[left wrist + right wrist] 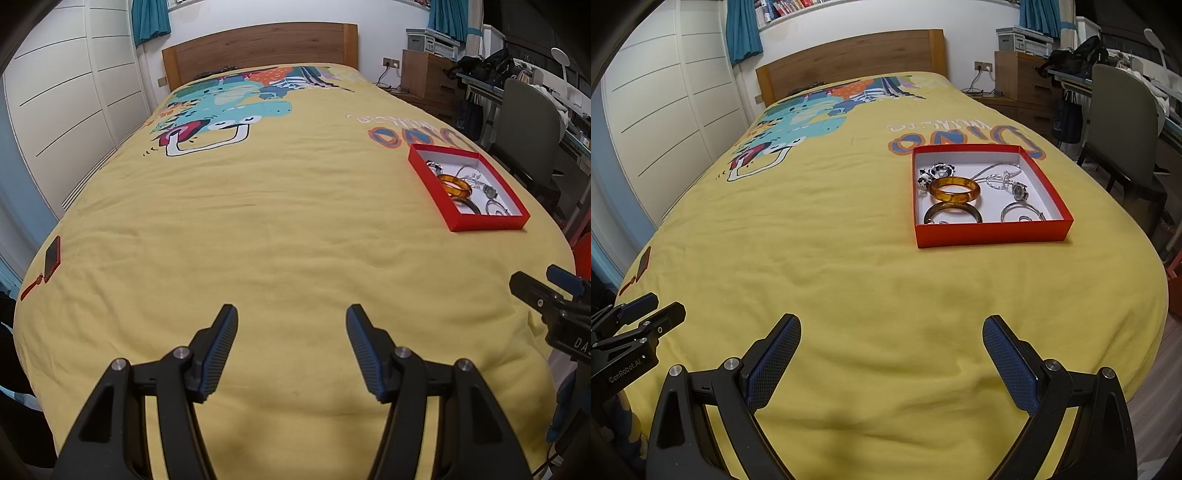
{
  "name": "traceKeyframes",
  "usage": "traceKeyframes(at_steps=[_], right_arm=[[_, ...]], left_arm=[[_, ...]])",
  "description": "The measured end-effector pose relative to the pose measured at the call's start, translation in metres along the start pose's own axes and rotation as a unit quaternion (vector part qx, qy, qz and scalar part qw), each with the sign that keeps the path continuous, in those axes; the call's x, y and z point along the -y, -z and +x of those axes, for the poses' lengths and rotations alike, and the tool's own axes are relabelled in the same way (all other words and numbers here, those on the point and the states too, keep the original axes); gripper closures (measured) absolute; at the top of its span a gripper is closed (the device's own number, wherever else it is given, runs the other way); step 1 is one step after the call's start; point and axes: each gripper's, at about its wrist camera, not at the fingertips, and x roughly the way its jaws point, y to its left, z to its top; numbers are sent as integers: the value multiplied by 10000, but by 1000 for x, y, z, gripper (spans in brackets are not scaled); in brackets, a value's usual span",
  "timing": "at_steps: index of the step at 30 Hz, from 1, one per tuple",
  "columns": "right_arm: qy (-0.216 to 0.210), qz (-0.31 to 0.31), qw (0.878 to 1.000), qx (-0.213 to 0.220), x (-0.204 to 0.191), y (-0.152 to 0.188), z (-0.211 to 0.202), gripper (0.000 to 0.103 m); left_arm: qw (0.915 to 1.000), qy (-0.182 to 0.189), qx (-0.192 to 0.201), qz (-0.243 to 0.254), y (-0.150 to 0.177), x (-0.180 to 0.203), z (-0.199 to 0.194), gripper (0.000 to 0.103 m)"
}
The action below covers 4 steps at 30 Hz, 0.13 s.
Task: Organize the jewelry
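Note:
A red box (991, 233) with a white inside lies on the yellow bedspread; it also shows at the right in the left wrist view (487, 223). It holds an amber bangle (955, 189), a dark bangle (952, 214), a silver bracelet (1021, 212), a small watch (1019, 191), a silver chain (997, 171) and a beaded piece (936, 171). My right gripper (892, 347) is open and empty, above the bedspread well in front of the box. My left gripper (291, 339) is open and empty, left of the box.
A red phone (52, 256) with a strap lies at the bed's left edge. White wardrobe doors (66, 110) stand left. A wooden headboard (258, 46) is at the far end. A grey chair (1123, 122), a desk and a wooden cabinet (1019, 74) stand right of the bed.

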Motion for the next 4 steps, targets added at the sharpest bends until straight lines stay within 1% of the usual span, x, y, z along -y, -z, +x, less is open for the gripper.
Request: traceKeyframes(at_steps=[4], right_arm=[[6,10,10000,-7,0,0,0,5]], left_arm=[[10000,-66,22,5,0,0,0,44]])
